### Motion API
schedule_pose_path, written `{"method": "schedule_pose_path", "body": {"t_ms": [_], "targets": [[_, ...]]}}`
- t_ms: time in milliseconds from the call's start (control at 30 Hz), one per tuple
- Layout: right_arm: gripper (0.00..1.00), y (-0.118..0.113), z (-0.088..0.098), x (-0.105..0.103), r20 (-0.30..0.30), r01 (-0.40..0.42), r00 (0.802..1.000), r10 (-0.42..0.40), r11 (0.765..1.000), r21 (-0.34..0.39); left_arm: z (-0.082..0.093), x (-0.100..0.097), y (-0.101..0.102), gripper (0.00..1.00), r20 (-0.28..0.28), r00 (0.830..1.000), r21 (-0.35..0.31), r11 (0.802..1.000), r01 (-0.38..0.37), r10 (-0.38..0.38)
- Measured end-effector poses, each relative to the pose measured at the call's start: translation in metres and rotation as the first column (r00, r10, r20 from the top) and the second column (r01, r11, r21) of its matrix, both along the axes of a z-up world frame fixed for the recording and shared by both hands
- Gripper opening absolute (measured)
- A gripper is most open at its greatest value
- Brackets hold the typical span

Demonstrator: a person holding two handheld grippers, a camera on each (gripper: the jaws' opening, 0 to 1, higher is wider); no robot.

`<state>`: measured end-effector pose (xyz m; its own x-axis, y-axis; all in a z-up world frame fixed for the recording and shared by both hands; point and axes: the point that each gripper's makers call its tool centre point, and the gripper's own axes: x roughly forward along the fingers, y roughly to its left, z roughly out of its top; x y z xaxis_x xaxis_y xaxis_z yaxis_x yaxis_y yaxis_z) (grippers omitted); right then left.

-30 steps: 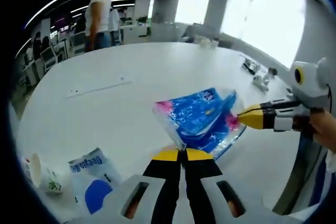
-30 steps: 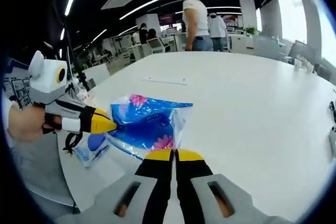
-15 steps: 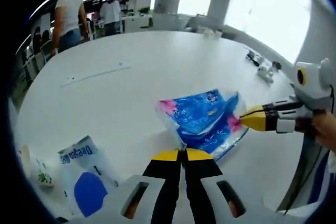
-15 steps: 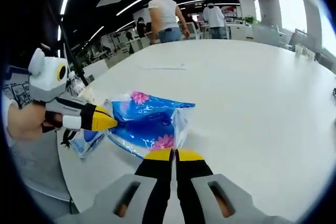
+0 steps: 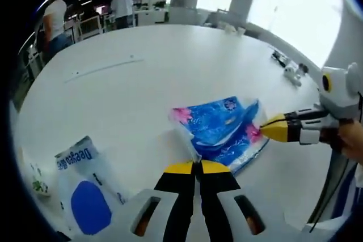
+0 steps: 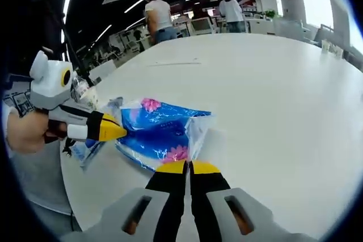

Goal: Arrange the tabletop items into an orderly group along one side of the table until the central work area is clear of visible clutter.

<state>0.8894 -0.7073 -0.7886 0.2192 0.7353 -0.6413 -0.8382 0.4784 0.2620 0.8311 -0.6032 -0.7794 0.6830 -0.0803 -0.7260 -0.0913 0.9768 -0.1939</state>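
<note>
Currently we hold the blue tissue pack (image 5: 220,131) above the white desk (image 5: 142,94): left gripper (image 5: 196,166) pinches its 7 o'clock corner, right gripper (image 6: 189,166) clamps the opposite end.

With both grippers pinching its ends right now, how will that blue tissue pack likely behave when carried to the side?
The blue tissue pack is probably soft and floppy: its plastic film crumples where the left gripper and right gripper pinch it. It looks light, and the glossy wrap may slip from the shut jaws.
</note>
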Motion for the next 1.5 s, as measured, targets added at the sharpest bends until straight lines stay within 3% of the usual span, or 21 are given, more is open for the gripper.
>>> {"method": "schedule_pose_path", "body": {"t_ms": [533,800,933,1500], "targets": [[0.0,0.009,-0.013,-0.014,-0.036,-0.012,0.999,0.012,1.0,-0.009,-0.024,-0.005,0.011,0.0,-0.051,0.998,-0.008,0.999,-0.035,0.035],[0.0,0.008,-0.016,-0.02,-0.004,-0.052,0.999,0.052,0.998,-0.045,-0.026,-0.004,0.011,0.0,-0.051,0.998,-0.005,0.999,-0.034,0.034],[0.0,0.007,-0.017,-0.02,-0.024,-0.034,0.999,0.034,0.999,-0.036,-0.027,-0.006,0.011,0.0,-0.052,0.997,-0.019,0.998,-0.055,0.054],[0.0,0.006,-0.024,-0.008,0.004,-0.035,0.999,0.035,0.996,-0.078,-0.032,-0.002,0.012,0.0,-0.055,0.997,0.007,0.999,-0.047,0.047]]}}
